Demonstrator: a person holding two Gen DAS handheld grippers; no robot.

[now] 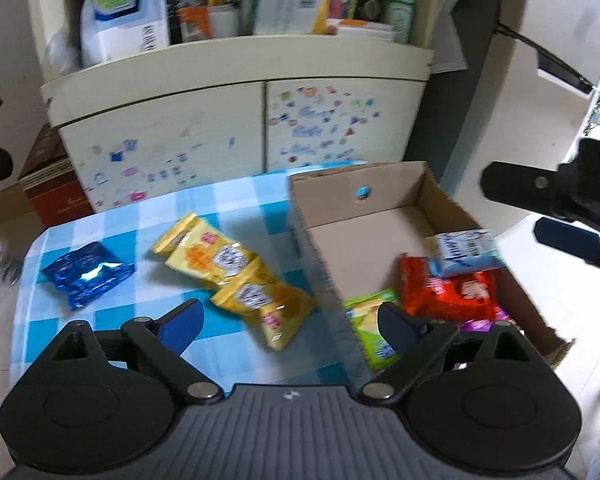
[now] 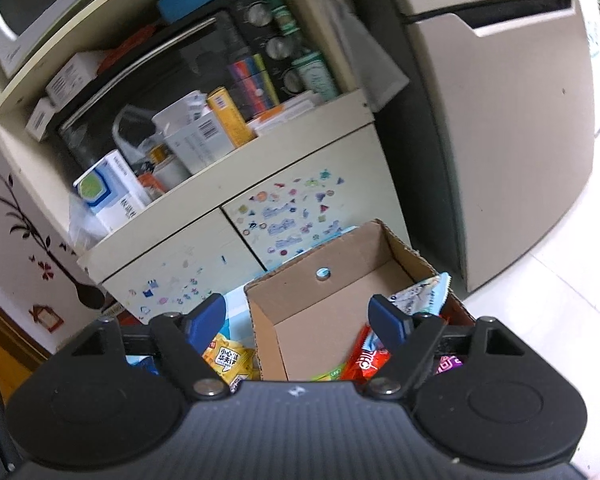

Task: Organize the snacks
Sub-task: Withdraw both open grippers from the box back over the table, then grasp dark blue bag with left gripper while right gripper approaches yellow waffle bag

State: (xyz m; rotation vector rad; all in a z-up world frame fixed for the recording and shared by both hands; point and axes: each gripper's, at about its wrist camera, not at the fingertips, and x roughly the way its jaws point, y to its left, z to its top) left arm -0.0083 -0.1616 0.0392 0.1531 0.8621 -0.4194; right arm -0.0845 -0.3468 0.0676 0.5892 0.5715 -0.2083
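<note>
A string of yellow snack packs (image 1: 236, 276) and a blue foil packet (image 1: 86, 276) lie on the blue checked tablecloth (image 1: 140, 216). To their right stands an open cardboard box (image 1: 340, 196) holding a red packet (image 1: 452, 292), a light blue packet (image 1: 464, 254), a green packet (image 1: 370, 320) and a purple one (image 1: 480, 324). My left gripper (image 1: 290, 322) is open and empty above the box's left wall and the yellow packs. My right gripper (image 2: 298, 314) hangs open and empty over the box (image 2: 292, 288). The light blue packet (image 2: 420, 296) leans at the box's right wall, above the red packet (image 2: 368, 356).
Behind the table stands a cream cupboard (image 1: 180, 128) with stickers on its doors and a crowded shelf of boxes (image 1: 132, 12) above. A brown carton (image 1: 52, 184) sits on the floor at left. A pale fridge (image 2: 520, 140) stands right of the cupboard.
</note>
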